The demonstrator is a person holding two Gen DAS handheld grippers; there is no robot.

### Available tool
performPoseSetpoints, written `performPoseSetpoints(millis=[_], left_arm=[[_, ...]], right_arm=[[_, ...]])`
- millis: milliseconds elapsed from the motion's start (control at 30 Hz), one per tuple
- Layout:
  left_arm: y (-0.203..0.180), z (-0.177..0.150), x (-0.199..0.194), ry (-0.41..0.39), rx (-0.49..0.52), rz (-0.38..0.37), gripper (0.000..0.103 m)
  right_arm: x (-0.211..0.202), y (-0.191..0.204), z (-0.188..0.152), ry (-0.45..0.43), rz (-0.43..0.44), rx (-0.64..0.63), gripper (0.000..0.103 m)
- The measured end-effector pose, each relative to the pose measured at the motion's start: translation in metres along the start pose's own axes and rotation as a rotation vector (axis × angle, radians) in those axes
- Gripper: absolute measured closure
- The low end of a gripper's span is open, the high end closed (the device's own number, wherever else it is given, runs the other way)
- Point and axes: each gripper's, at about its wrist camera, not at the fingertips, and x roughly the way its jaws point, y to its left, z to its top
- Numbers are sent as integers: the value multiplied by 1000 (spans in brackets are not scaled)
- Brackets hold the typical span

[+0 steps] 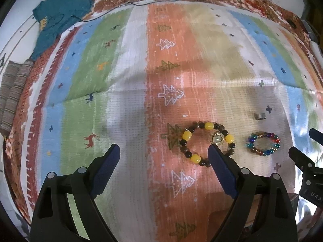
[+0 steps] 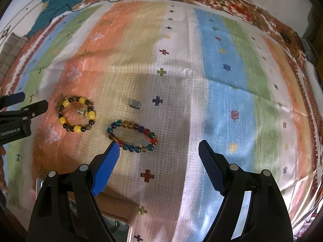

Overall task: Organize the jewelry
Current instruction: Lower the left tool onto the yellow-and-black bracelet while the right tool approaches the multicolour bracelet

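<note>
A big striped cloth (image 1: pixel 131 80) with little trees and deer covers the whole table. A blue-green knitted cloth (image 1: pixel 58 12) lies at its far left corner. The left gripper (image 1: pixel 163 155) hangs over the striped cloth with its two blue fingers wide apart and nothing between them. The right gripper (image 2: pixel 159 149) is wide apart too, and holds nothing.

The brown and yellow bead bracelet (image 1: pixel 207 142) lies flat on the orange stripe. A small shiny charm (image 1: pixel 217 139) sits inside its ring. The left gripper's right finger (image 1: pixel 220 169) covers part of this bracelet. Just to the right of this bracelet lies the smaller bracelet of many-colored glass beads (image 2: pixel 133 136). The right gripper's left finger (image 2: pixel 107 167) is at its near edge. A small silver metal ring (image 2: pixel 135 103) sits near the brown and yellow bracelet, a bit farther back and to the right.
</note>
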Motion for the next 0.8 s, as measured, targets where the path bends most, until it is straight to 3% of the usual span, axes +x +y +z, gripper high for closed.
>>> performPoseSetpoints(millis=[333,567,600,667,800], left_arm=[[-9,5,29,59,40,5,16],[-8,8,50,100,47,7,25],[-8,8,52,106,50,7,28],[-9,6,58,117,61,16,36],[-9,6,61,109,68,21,44]], right_arm=[[29,3,4,68,-43,-28,23],[47,9,7,99,-44,-56,23],[50,9,7,104,-48,-61,25],[55,10,7,117,-58,-69,41],[59,9,8,124,-46,-67,46]])
